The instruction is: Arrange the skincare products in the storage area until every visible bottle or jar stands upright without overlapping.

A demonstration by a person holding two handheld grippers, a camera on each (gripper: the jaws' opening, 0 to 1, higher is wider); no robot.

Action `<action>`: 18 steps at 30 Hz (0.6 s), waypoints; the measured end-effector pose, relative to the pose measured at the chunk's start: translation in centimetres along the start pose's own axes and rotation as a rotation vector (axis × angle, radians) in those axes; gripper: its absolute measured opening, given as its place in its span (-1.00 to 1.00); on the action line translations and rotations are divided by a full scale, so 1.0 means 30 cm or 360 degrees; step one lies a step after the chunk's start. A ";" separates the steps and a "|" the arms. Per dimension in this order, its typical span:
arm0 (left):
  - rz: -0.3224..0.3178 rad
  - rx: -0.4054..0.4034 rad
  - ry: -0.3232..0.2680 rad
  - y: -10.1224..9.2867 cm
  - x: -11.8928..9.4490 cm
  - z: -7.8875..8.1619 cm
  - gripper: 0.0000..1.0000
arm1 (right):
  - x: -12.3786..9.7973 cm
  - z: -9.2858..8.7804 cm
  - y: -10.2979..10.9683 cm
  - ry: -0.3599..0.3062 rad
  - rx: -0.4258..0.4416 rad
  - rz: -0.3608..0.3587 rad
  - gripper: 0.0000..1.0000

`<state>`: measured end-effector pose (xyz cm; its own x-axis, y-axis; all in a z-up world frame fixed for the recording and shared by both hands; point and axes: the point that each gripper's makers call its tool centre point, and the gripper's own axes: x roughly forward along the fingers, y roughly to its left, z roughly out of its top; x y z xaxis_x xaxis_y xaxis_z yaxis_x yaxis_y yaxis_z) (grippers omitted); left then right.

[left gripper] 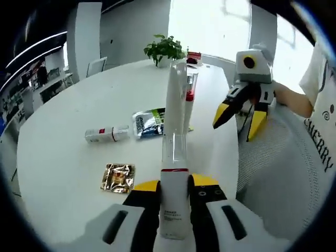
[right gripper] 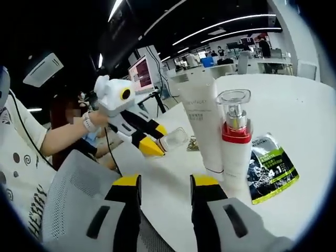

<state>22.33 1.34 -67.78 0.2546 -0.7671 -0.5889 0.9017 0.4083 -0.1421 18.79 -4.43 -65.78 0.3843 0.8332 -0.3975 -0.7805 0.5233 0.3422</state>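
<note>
white pump bottle (left gripper: 175, 173) sits clamped in the left gripper (left gripper: 176, 191), long axis running up the frame's centre, while the right gripper (right gripper: 160, 184), jaws parted and bare, waits lower centre

White round desk (left gripper: 63, 152) carries a potted green plant (left gripper: 164, 50) at its far edge, a gold foil sachet (left gripper: 118, 177) lying flat near the front, and a dark green-and-black packet (right gripper: 270, 165) lying flat. A grey mesh chair back (left gripper: 278, 168) stands beside the desk. Office background: monitor (right gripper: 140, 72), ceiling light strips (right gripper: 220, 29), bright window (left gripper: 210, 23).
</note>
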 end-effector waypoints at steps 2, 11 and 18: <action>-0.0050 0.0014 -0.0059 -0.022 -0.004 0.016 -0.57 | 0.008 0.009 0.011 -0.0013 -0.0002 0.0015 -0.26; -0.0287 -0.0040 -0.0284 -0.116 -0.022 0.083 -0.57 | 0.019 0.091 0.037 -0.0189 -0.0012 0.0046 -0.26; -0.0433 -0.0072 -0.0404 -0.163 -0.025 0.125 -0.57 | 0.000 0.147 0.059 -0.0351 0.0102 0.0125 -0.28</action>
<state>19.05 -1.93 -63.66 0.0914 -0.9465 -0.3096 0.9334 0.1898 -0.3046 19.60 -2.71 -61.42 0.4274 0.8871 -0.1743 -0.7820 0.4595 0.4210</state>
